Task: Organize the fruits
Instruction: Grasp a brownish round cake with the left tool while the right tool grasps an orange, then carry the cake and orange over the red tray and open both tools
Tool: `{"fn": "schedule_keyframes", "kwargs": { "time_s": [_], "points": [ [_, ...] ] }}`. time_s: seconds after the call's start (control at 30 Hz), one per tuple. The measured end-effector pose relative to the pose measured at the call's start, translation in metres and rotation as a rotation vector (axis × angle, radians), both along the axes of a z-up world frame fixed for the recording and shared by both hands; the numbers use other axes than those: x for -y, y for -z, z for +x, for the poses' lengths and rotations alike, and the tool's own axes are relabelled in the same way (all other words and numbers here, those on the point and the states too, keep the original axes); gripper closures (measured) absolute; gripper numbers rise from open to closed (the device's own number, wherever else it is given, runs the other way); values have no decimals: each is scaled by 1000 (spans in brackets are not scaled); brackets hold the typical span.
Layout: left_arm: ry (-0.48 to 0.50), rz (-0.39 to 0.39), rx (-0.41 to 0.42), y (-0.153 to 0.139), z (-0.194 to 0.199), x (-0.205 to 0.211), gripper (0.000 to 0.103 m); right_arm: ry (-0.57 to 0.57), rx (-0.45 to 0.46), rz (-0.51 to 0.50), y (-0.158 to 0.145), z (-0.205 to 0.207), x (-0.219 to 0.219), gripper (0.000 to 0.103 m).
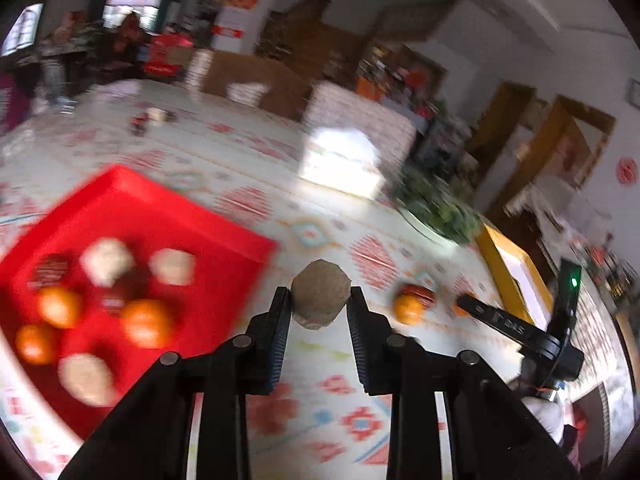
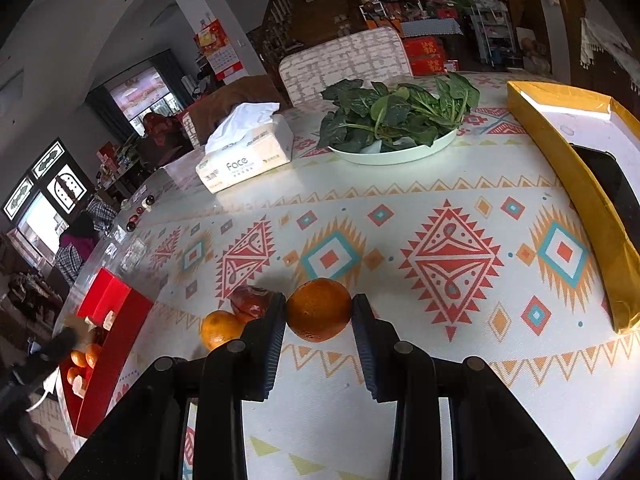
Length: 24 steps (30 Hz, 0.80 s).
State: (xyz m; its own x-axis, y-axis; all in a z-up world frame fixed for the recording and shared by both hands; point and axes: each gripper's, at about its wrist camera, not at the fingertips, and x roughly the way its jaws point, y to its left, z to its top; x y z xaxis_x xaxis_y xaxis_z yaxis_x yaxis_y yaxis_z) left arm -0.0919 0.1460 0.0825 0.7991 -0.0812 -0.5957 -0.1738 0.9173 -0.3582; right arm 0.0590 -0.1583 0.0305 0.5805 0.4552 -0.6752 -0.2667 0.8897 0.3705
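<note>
Brown rough fruit [image 1: 320, 300] clamped in left claw [image 1: 319, 299] beside red tray [image 1: 132, 200], orange [image 2: 319, 309] clamped in right claw [image 2: 319, 309] over patterned worktop [image 2: 440, 216].

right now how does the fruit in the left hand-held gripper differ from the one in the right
The brown fruit in the left hand-held gripper is dull, rough and lumpy; the orange in the right hand-held gripper is bright, smooth and rounder. Both are pinched between black fingers, similar in size.
</note>
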Motion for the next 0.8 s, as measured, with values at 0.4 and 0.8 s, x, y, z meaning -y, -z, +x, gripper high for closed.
{"fn": "schedule_keyframes", "kwargs": {
  "time_s": [0.4,0.8],
  "points": [
    [-327,101,33,-10,-76,-103,75,-23,56,-26,-19,-18,-24,66],
    [-300,9,1,22,-85,-127,75,-361,78,5,-55,-87,-158,66]
  ]
}}
